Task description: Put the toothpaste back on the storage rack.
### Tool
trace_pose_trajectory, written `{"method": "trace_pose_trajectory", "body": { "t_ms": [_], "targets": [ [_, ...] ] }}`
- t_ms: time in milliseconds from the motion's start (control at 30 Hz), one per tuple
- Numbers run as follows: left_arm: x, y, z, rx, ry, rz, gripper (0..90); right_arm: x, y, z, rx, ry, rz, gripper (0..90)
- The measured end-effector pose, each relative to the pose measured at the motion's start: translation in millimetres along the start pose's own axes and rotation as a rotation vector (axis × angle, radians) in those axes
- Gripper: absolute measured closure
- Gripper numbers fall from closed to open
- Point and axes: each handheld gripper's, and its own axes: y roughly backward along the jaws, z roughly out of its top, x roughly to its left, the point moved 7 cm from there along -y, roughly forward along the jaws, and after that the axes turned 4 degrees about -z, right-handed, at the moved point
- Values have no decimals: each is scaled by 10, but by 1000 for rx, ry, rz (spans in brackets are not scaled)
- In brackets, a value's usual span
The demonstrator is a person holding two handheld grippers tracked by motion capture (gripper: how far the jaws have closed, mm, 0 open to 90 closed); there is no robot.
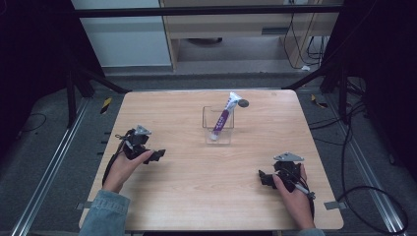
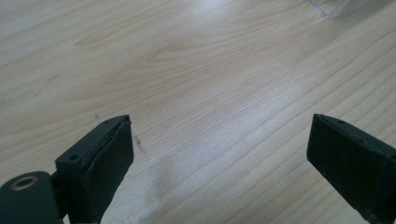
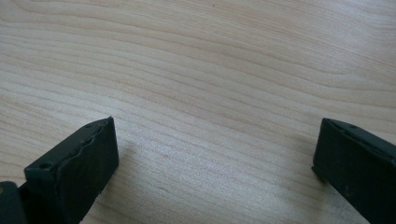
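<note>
A clear plastic box (image 1: 218, 127) stands toward the far edge of the tabletop (image 1: 196, 196), a little right of its middle, with a white-and-purple tube (image 1: 222, 119) leaning upright in it, the crimped end sticking out over the far rim. A small dark round thing (image 1: 243, 103), perhaps a cap, lies just beyond the box. The left gripper (image 1: 156, 155) rests near the left edge and the right gripper (image 1: 265, 178) near the near right corner, both well apart from the box. In each gripper view the jaws stand wide apart with nothing but bare wood between them.

The box looks light and the tube sits high in it, so a pull on the tube at a slant could tip or drag the box. Its clear walls are hard to judge, and a jaw could knock the rim. A hard squeeze on the tube might press paste out.
</note>
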Motion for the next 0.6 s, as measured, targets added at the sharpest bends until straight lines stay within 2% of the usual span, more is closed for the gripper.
{"method": "trace_pose_trajectory", "body": {
  "t_ms": [167,400,600],
  "targets": [
    [100,-9,-67,5,29,7,69,0,0,0,0,0,0,3],
    [219,-1,-125,3,36,43,69,0,0,0,0,0,0,3],
    [295,-9,-174,-2,63,46,69,0,0,0,0,0,0,3]
  ]
}}
